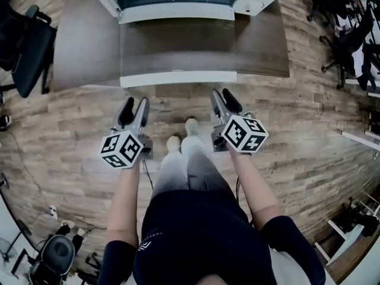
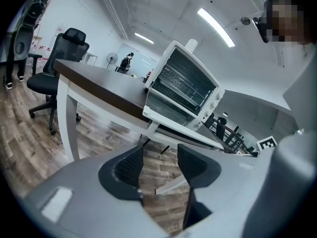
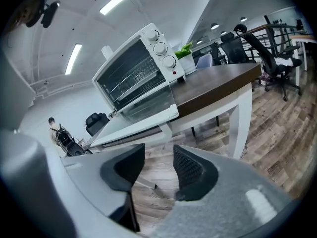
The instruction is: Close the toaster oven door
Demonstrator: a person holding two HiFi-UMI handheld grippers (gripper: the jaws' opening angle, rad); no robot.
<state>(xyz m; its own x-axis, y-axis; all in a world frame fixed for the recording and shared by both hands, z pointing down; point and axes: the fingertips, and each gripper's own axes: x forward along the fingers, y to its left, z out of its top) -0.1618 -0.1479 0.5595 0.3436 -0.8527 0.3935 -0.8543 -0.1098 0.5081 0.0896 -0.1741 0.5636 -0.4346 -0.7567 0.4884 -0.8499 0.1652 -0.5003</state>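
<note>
Mostly white, brown and black from where I sit.
I see a white toaster oven (image 3: 138,73) on a dark brown table (image 3: 223,82) with white legs. The floor (image 1: 309,141) is grey-brown planks and the chair (image 2: 69,46) is black. Black-and-white square markers cover the cubes on the grey left gripper (image 1: 136,104) and right gripper (image 1: 221,95).

Bright, even light from ceiling strips (image 2: 214,27). Fisheye bending with dark vignetted corners in both gripper views. The head view is softer, its floor (image 1: 309,129) curving toward the edges.
</note>
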